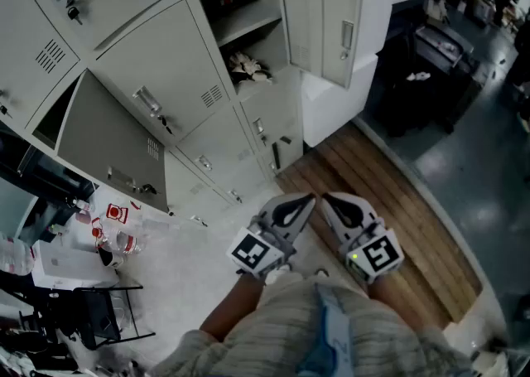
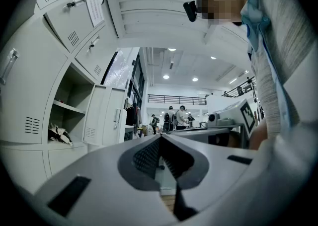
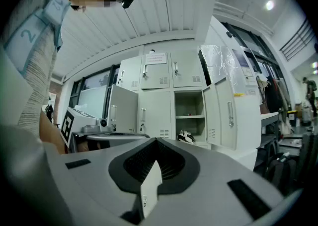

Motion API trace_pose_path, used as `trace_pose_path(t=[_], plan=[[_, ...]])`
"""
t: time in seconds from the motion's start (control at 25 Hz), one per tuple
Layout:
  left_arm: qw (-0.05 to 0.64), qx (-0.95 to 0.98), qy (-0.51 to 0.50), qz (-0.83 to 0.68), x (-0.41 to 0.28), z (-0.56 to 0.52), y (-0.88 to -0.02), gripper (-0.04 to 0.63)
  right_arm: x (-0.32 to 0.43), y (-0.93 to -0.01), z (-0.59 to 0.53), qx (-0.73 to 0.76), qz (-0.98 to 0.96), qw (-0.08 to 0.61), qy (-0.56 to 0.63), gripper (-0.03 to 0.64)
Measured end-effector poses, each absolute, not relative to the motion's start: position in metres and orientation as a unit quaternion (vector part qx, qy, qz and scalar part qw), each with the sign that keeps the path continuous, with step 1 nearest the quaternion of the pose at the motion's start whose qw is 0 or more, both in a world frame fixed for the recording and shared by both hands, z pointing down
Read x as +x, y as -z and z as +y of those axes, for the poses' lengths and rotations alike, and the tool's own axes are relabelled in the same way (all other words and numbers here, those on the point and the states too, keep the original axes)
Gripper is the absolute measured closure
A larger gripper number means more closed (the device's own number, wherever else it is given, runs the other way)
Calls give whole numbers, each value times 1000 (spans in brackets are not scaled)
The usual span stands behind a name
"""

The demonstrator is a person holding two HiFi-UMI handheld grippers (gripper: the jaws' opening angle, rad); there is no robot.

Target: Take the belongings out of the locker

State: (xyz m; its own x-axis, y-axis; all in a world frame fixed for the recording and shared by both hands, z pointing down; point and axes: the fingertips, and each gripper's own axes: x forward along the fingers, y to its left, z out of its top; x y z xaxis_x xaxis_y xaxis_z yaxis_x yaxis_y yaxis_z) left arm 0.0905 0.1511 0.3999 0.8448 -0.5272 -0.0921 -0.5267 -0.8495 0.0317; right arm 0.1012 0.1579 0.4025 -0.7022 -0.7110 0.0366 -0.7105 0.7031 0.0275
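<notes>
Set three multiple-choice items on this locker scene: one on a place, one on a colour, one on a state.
1. Where does the black-and-white bundle lie?
A under the shelf, on the compartment's floor; B in a drawer; C in a basket.
2. What colour are the lockers?
A blue; B red; C light grey.
3. How is that compartment's door?
A shut; B swung open; C missing.

Key: 1 A, the bundle sits below the shelf; 2 C, the locker fronts are pale grey; 3 B, the door stands out from the frame.
</notes>
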Motion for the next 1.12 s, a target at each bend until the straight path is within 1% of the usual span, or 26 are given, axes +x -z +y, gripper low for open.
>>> trace_pose_path(t=[0.6, 0.88, 1.12], plan=[[11, 961, 45, -273, 97, 157, -401, 591, 106, -404, 164, 384, -923, 22, -5, 615], [9, 959, 41, -279, 104, 159, -404, 592, 111, -399, 171, 356, -934, -30, -22, 614], [6, 955, 36, -293, 107, 159, -405, 592, 115, -403, 176, 345, -938, -11, -13, 614]])
